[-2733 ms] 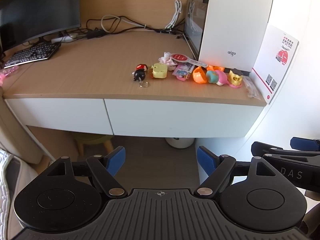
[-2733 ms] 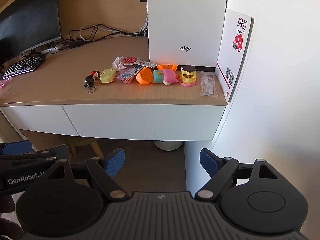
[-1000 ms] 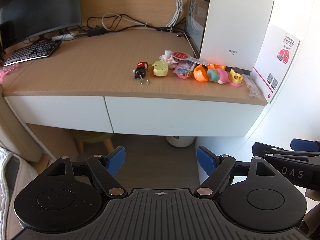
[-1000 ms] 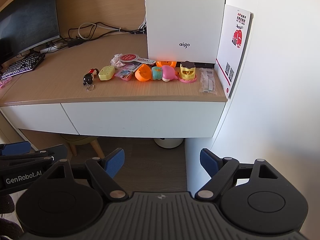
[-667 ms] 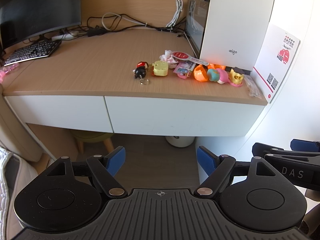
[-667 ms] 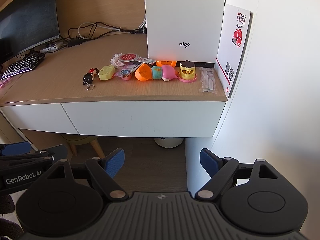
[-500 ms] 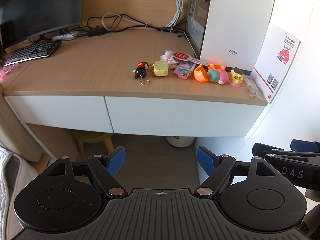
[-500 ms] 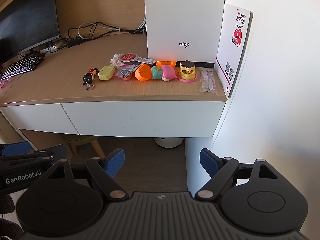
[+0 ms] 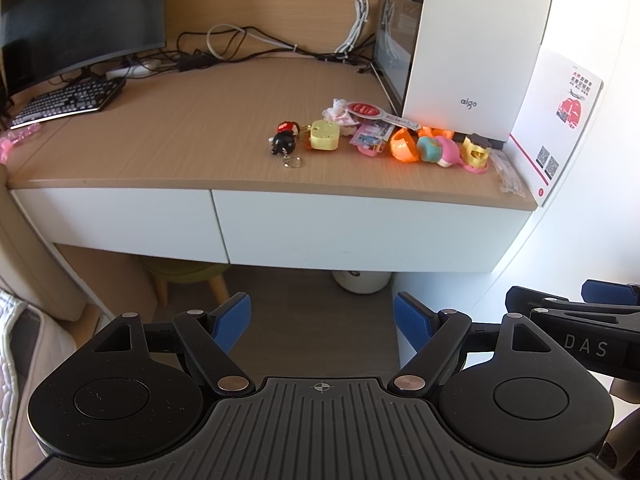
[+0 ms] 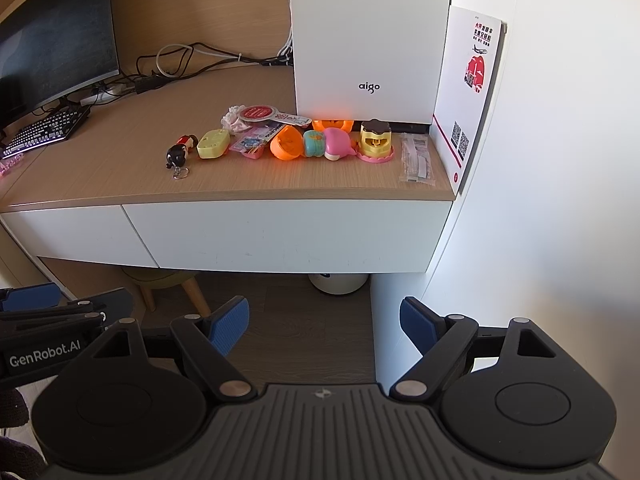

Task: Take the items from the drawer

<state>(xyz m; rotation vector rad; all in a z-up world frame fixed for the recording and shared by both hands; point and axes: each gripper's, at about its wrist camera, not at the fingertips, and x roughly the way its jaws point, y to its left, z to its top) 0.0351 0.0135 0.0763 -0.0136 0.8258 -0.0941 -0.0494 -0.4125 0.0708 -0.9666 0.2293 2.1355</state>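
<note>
Nearest the cameras, both tongs hang back from the furniture and tilt downward over the floor: the left tongs (image 9: 322,314) stand wide apart with nothing between their blue pads, and the right tongs (image 10: 325,318) are spread just as wide and equally empty. That stance suits an approach, since neither has anything to carry yet. Beyond them, under the table (image 10: 120,160), sit a small stool (image 10: 168,280) and a white bin (image 10: 338,282). The drawer (image 10: 288,236), the wider white front on the right, is closed flush beside a narrower front to its left; no handle shows, so it probably opens by its lower edge, which may be why the tongs are held low. Whatever is inside cannot be seen. Farther back, on the tabletop, a row of small toys (image 10: 296,142) lies before the white computer case (image 10: 368,40), perhaps already taken out, though that cannot be told. Farthest left are a keyboard (image 9: 68,100) and a monitor (image 9: 80,16).
</note>
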